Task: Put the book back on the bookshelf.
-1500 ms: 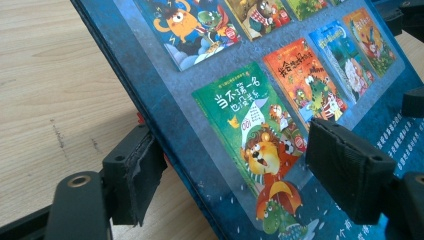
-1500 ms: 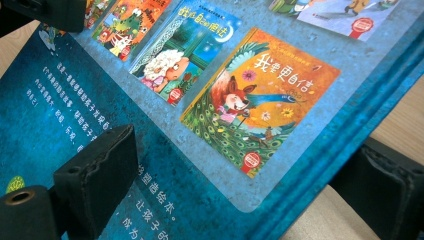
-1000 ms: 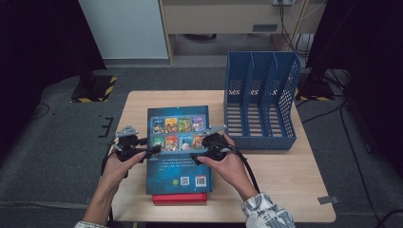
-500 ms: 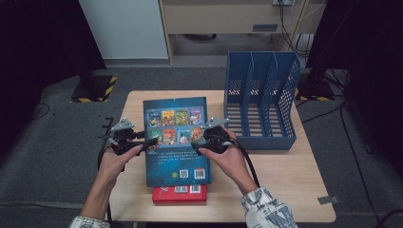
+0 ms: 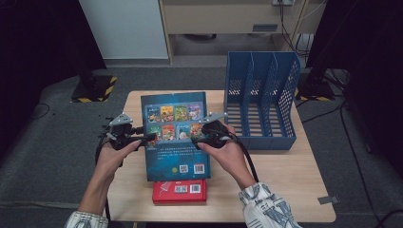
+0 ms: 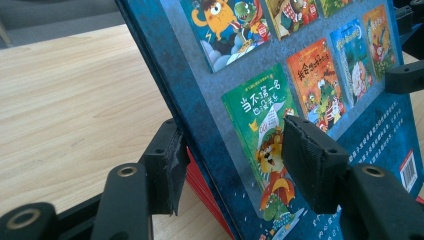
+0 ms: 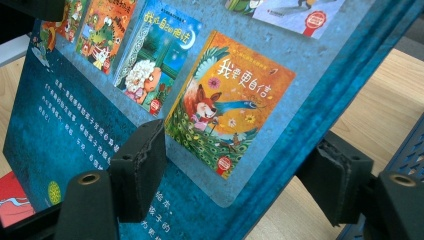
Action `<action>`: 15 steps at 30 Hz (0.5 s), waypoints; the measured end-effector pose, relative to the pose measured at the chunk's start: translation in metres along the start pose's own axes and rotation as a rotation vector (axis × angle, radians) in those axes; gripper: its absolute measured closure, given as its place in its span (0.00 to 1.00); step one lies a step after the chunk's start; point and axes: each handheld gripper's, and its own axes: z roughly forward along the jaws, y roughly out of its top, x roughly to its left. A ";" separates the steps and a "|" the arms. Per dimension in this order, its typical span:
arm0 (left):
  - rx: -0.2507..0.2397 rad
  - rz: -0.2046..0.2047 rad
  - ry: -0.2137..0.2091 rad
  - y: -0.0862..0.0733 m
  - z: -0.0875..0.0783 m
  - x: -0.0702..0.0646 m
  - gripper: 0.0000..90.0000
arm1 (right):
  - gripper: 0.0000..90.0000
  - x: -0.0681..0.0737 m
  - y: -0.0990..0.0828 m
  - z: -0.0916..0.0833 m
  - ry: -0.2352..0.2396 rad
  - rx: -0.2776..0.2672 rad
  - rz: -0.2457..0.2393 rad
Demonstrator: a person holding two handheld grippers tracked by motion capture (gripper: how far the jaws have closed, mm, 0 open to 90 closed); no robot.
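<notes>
- The blue book point(image 5: 177, 137) is a thick picture book; its back cover shows small colourful cover pictures above, and white text with barcodes below.
- You hold it tilted above the worktop point(image 5: 285, 180), its far edge higher, over the red book point(image 5: 179, 191) that lies flat near the front edge.
- Your left claw point(image 5: 148, 137) grasps the left edge of the book; its jaws have just been closing, one pad on the cover and one underneath.
- Your right claw point(image 5: 198, 137) grasps the right edge in the same way, and its jaws have just been closing too.
- The blue file rack point(image 5: 260, 102) stands just beside on the right, its slots open.
- Bare worktop lies left of the book and in front of the rack.
</notes>
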 end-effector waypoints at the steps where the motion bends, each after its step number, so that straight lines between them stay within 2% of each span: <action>1: 0.000 0.000 0.000 0.000 0.000 0.000 0.49 | 0.34 0.000 0.000 0.000 -0.003 -0.001 -0.001; 11: -0.005 0.013 0.018 0.010 0.000 0.002 0.50 | 0.35 -0.002 0.007 0.001 -0.025 -0.010 -0.001; 15: -0.009 0.017 0.032 0.019 0.002 0.006 0.51 | 0.37 -0.007 0.017 0.002 -0.044 -0.013 0.006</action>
